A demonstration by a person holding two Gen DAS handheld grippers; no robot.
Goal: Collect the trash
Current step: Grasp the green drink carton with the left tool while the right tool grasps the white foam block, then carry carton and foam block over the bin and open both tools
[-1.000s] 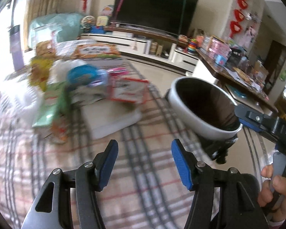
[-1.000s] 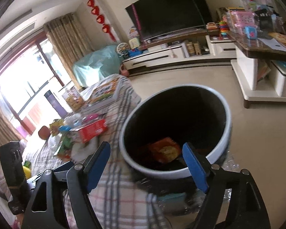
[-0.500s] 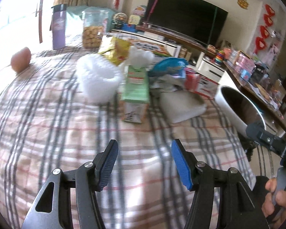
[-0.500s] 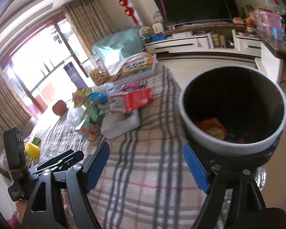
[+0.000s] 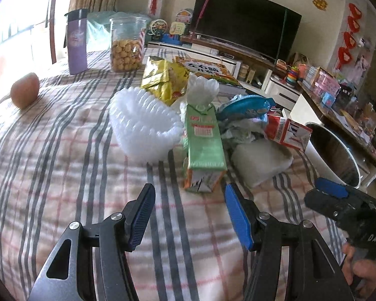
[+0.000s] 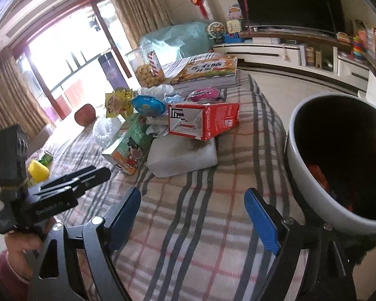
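Observation:
A pile of trash lies on the plaid tablecloth [image 5: 62, 175]: a green carton [image 5: 204, 145], white foam netting [image 5: 143, 125], a red carton [image 5: 287, 131], a white foam block [image 5: 260, 160], a blue wrapper [image 5: 245, 105] and a gold bag [image 5: 163, 80]. My left gripper [image 5: 189, 213] is open and empty, just short of the green carton. My right gripper [image 6: 193, 215] is open and empty over the cloth, with the white bin [image 6: 310, 188] at its right. The bin holds some wrappers. The red carton [image 6: 203, 120] and foam block [image 6: 183, 158] lie ahead of it.
A cookie jar [image 5: 126, 47], a purple flask [image 5: 76, 42] and a brown round object [image 5: 25, 90] stand at the far side. A large printed box [image 6: 203, 71] lies behind the pile. The bin also shows in the left wrist view [image 5: 320, 160], off the table's right edge.
Both grippers have swung left from the bin toward the trash pile. The left one has come closer to the green carton. Both stayed open.

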